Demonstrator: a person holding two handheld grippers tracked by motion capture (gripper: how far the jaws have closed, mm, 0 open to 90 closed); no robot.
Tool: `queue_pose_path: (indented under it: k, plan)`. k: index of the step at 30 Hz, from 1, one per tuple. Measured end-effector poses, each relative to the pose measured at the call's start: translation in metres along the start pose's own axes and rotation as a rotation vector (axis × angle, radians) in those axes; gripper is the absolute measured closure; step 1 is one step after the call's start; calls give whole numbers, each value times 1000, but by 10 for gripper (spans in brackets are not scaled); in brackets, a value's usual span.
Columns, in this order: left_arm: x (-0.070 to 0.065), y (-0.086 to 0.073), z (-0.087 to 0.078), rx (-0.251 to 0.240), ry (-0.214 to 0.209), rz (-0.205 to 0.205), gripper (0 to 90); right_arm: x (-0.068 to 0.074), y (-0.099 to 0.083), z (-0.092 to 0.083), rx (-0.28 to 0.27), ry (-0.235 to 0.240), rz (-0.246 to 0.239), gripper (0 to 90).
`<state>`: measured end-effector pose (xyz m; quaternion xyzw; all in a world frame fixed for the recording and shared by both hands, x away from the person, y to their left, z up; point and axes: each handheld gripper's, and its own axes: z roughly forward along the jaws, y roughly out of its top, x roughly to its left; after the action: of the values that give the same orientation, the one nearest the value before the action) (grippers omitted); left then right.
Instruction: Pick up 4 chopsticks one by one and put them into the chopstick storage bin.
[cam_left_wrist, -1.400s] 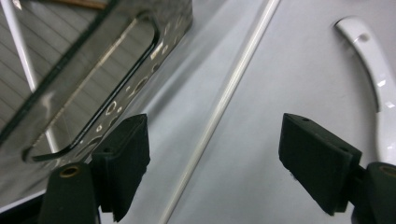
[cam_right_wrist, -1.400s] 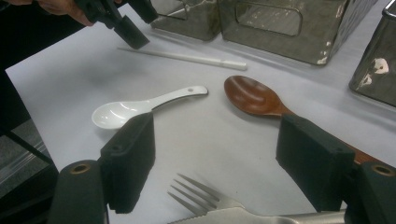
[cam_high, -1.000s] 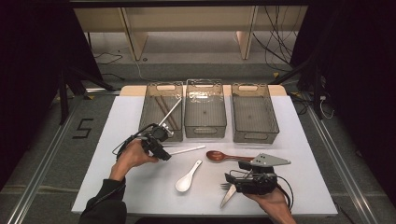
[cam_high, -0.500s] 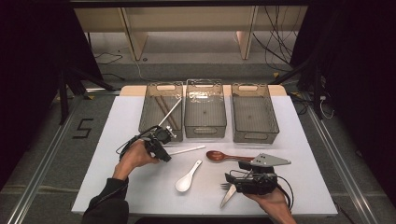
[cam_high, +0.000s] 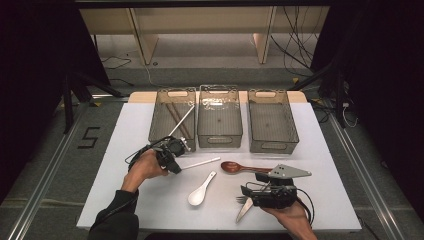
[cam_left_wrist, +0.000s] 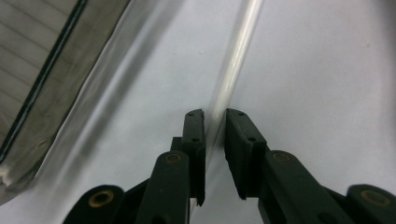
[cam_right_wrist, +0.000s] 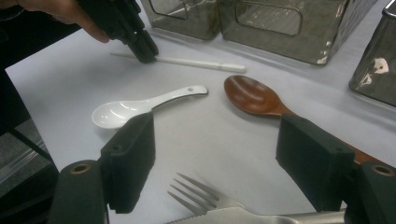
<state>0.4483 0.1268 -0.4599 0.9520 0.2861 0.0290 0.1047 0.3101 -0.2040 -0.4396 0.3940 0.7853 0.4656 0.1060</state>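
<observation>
A: Where is the left hand (cam_high: 142, 167)?

B: Left of middle, forearm in a dark sleeve coming up from the near edge. It holds the left gripper (cam_high: 172, 150), which points far and to the right, tipped down toward the table (cam_high: 125, 130).

A: Its jaws?

B: Nearly together, with a narrow gap between them in the left gripper view (cam_left_wrist: 215, 116), and something thin caught in that gap.

A: And the right?

B: The right hand (cam_high: 290, 212) sits at the near right, cupping the right gripper (cam_high: 243, 194) from below. That gripper lies low and level, pointing left. Its jaws stand wide apart in the right gripper view (cam_right_wrist: 215, 154), gripping nothing.
</observation>
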Motion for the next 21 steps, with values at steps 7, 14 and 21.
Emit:
queue_pose_path:
  k: [7,14,21]
  plan:
    - [-3,1,0,14,-8,43,839,0,0,0,1,0,0,292]
    - [-4,1,0,21,-3,56,830,0,0,0,3,-1,0,292]
    - [-4,1,0,19,1,61,843,0,0,0,4,0,0,293]
